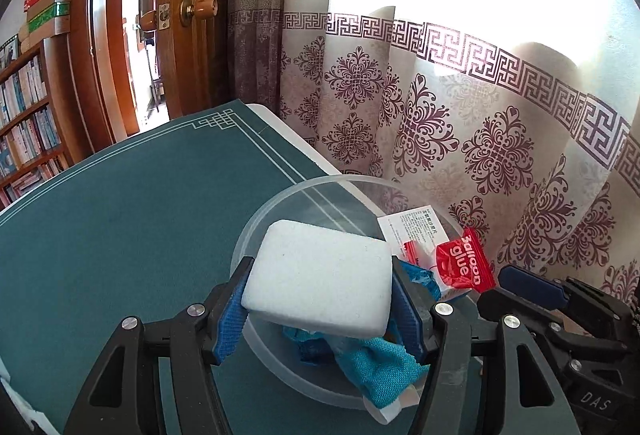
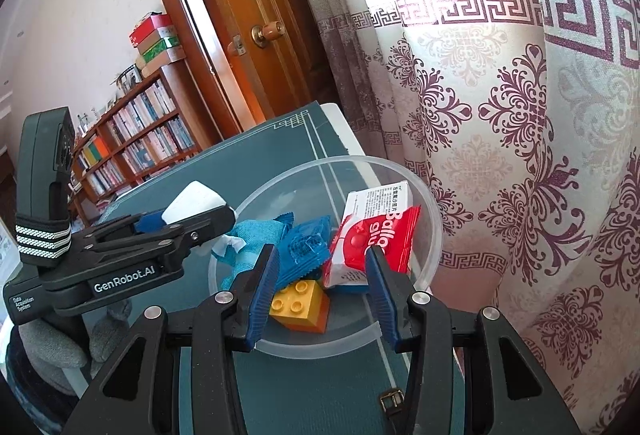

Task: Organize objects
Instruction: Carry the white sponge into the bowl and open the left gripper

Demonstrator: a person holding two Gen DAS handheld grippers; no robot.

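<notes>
My left gripper (image 1: 320,299) is shut on a white sponge block (image 1: 320,275) and holds it over the left side of a clear plastic bowl (image 1: 256,227). The sponge also shows in the right wrist view (image 2: 194,201). In the bowl (image 2: 434,235) lie a red balloon glue packet (image 2: 372,239), blue packets (image 2: 304,251), a teal cloth piece (image 2: 252,239) and a yellow-orange toy brick (image 2: 300,303). My right gripper (image 2: 322,271) is open and empty, its fingers just above the bowl's near rim.
The bowl stands on a dark green mat (image 1: 120,235) near the table's right edge. A patterned curtain (image 1: 500,139) hangs close behind it. A wooden door (image 1: 192,35) and a bookshelf (image 2: 136,143) stand at the back left. A brown strap buckle (image 2: 392,401) lies near me.
</notes>
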